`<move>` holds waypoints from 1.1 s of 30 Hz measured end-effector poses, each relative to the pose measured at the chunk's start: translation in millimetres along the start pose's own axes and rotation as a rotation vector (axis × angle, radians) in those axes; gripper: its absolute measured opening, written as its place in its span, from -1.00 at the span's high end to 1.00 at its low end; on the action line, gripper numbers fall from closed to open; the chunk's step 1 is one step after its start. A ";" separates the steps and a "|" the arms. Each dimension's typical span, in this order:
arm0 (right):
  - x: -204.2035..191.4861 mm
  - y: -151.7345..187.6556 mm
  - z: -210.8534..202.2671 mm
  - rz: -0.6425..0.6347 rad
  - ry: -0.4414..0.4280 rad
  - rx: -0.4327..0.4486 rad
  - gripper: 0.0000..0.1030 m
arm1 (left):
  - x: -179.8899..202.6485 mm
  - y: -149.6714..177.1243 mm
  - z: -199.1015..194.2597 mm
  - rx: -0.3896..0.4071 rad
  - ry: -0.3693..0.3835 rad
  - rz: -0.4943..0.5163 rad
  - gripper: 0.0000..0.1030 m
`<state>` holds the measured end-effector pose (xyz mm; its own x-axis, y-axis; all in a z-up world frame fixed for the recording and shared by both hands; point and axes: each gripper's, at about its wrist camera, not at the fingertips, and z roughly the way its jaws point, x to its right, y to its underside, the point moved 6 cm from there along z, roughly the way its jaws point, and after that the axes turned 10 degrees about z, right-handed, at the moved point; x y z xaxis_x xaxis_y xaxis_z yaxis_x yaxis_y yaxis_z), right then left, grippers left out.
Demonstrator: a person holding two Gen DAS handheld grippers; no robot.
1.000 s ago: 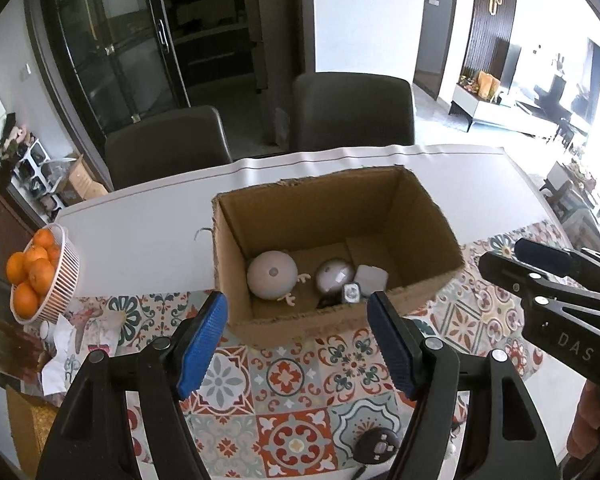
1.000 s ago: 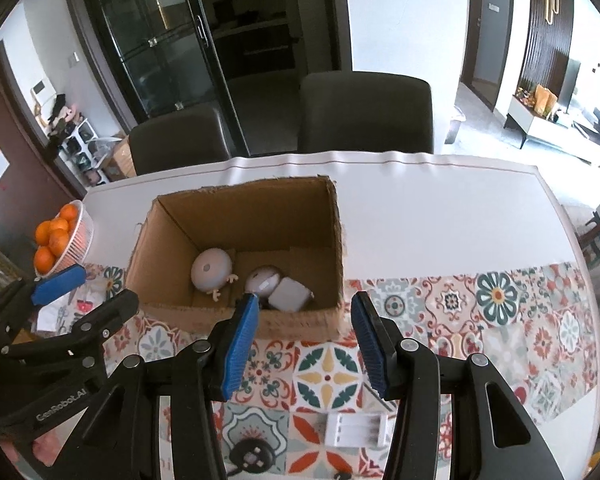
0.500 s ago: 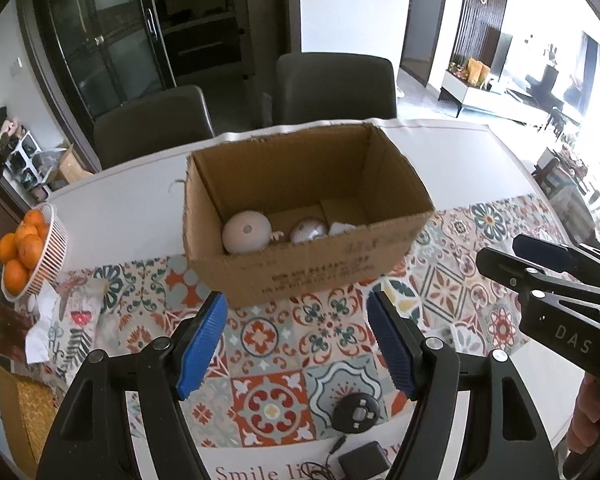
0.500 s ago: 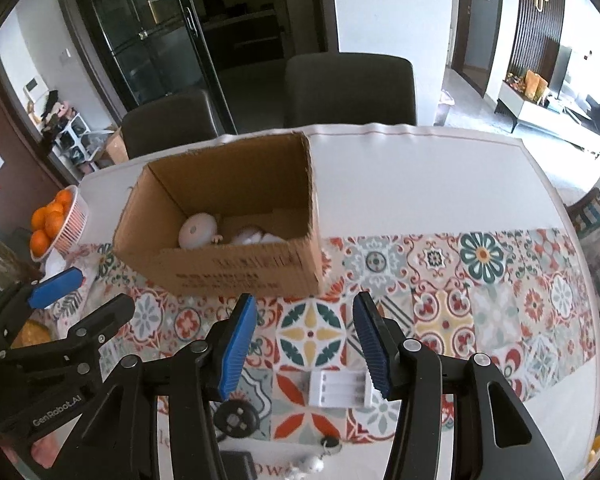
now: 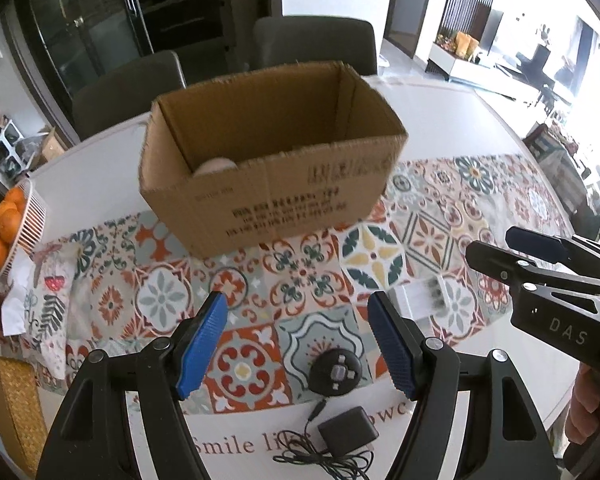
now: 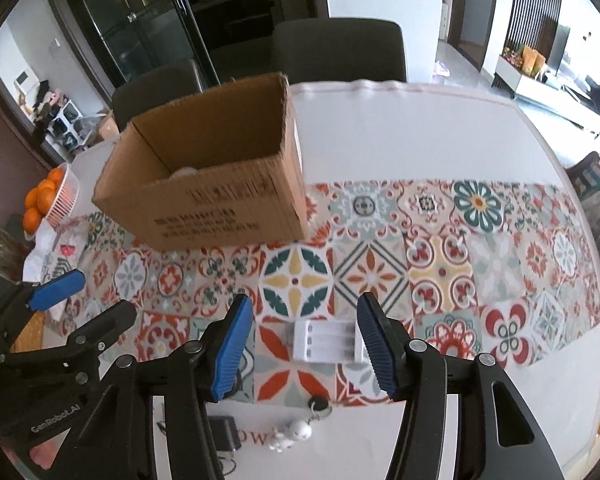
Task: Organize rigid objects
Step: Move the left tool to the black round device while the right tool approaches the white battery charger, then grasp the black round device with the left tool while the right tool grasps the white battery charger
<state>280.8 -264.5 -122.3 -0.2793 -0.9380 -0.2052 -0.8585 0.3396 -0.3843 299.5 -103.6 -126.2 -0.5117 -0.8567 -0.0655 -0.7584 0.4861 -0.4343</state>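
Note:
An open cardboard box [image 5: 272,184] [image 6: 220,200] stands on the patterned table runner; a pale round object [image 5: 214,166] peeks over its front wall. My left gripper [image 5: 300,344] is open and empty, above a round black device [image 5: 334,372] and a black power adapter with cable [image 5: 346,428]. My right gripper [image 6: 306,350] is open and empty, with a white battery holder [image 6: 326,340] lying between its fingers on the runner. That holder also shows in the left wrist view [image 5: 420,300]. A small white keychain figure [image 6: 292,432] lies at the table's near edge.
A basket of oranges [image 5: 8,224] [image 6: 48,200] sits at the table's left edge beside a folded patterned cloth [image 5: 48,292]. Two dark chairs [image 5: 312,44] stand behind the table. The white table [image 6: 420,132] extends to the right of the box.
Both grippers have pulled back and down from the box toward the near edge. The box now looks farther, and the black device, adapter, battery holder and keychain have come into view.

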 end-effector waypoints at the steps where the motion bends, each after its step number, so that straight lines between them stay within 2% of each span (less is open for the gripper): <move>1: 1.6 2.8 1.5 0.002 0.001 -0.006 -0.10 | 2.2 3.1 2.6 -0.010 0.006 0.003 -0.40; 11: 12.4 22.5 14.9 0.005 0.012 -0.058 -0.23 | 17.0 24.9 25.8 -0.104 0.069 0.014 -0.46; 25: 26.8 45.1 51.8 0.026 0.013 -0.180 -0.23 | 31.8 47.6 63.2 -0.249 0.147 0.021 -0.47; 33: 34.6 54.3 73.4 0.039 0.023 -0.234 -0.24 | 35.5 50.6 80.7 -0.303 0.152 0.017 -0.47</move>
<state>256.0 -273.5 -216.3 -0.3214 -0.9269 -0.1940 -0.9226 0.3527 -0.1566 275.5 -123.3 -223.0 -0.5624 -0.8235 0.0741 -0.8230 0.5489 -0.1464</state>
